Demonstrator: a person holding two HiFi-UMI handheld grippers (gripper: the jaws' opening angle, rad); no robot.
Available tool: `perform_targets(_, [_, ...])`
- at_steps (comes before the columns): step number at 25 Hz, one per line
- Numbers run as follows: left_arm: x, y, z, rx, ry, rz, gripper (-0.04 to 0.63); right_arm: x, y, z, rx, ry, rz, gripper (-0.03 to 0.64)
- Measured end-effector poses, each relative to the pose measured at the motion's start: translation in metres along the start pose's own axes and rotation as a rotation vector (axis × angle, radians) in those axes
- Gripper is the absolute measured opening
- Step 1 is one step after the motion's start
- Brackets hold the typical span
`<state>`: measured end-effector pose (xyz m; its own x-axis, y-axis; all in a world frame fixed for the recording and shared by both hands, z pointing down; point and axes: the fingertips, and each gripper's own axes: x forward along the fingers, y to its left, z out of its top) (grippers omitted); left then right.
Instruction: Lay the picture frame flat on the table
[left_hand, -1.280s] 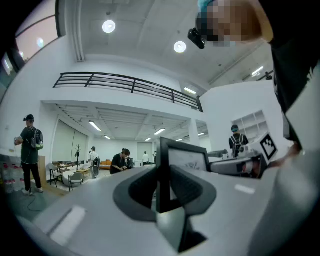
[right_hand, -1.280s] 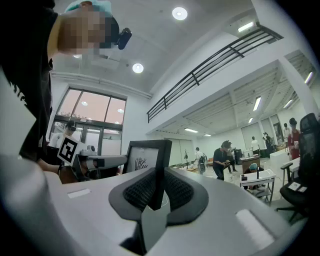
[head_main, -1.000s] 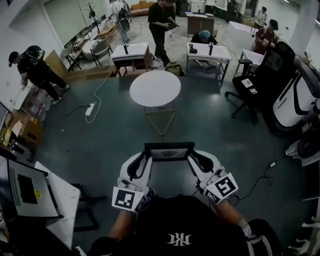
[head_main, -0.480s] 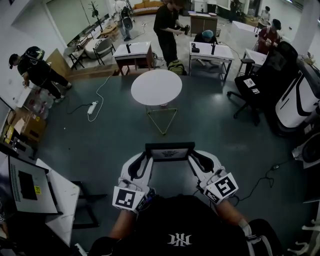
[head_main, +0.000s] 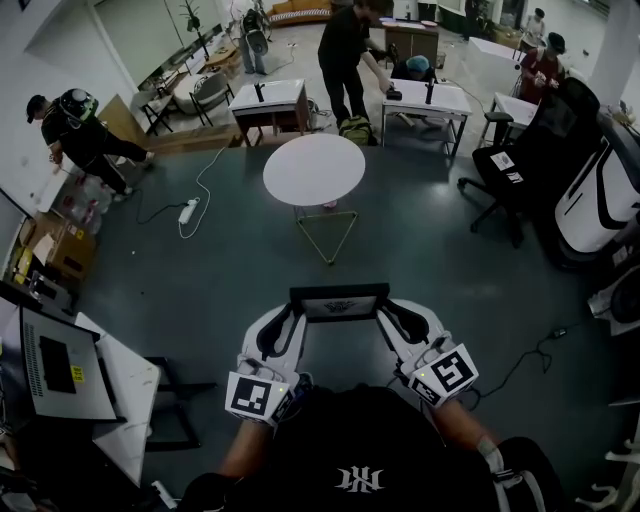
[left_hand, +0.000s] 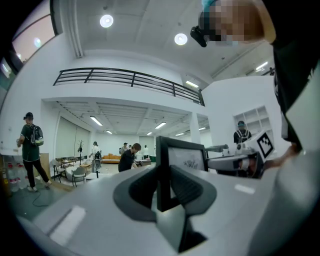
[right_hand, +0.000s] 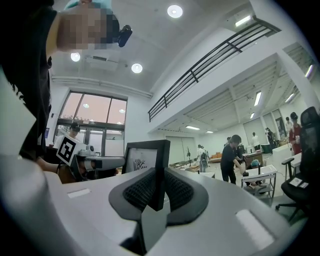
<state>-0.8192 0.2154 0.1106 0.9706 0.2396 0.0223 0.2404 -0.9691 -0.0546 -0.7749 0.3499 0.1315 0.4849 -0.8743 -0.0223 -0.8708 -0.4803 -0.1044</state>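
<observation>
Only a distant bystander (head_main: 350, 50) has shifted rightward. Left tongs (head_main: 296, 318) and right tongs (head_main: 381, 318) each clench a side edge of the picture frame (head_main: 338, 303), held upright in mid-air, well apart from the round white surface (head_main: 314, 170); laying it flat remains undone.

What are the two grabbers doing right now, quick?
The left gripper is closed on the left side of the picture frame.
The right gripper is closed on the right side of the same picture frame.
</observation>
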Motion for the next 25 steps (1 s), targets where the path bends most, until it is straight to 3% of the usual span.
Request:
perform_targets(10, [0.008, -0.022, -0.001, -0.004, 0.016, -0.016, 0.081, -0.018, -0.013, -0.005, 0.018, -0.002, -0.026, 0.051])
perform_targets(25, [0.04, -0.018, -0.008, -0.016, 0.008, -0.077, 0.081, -0.013, -0.037, -0.009, 0.03, -0.002, -0.095, 0.052])
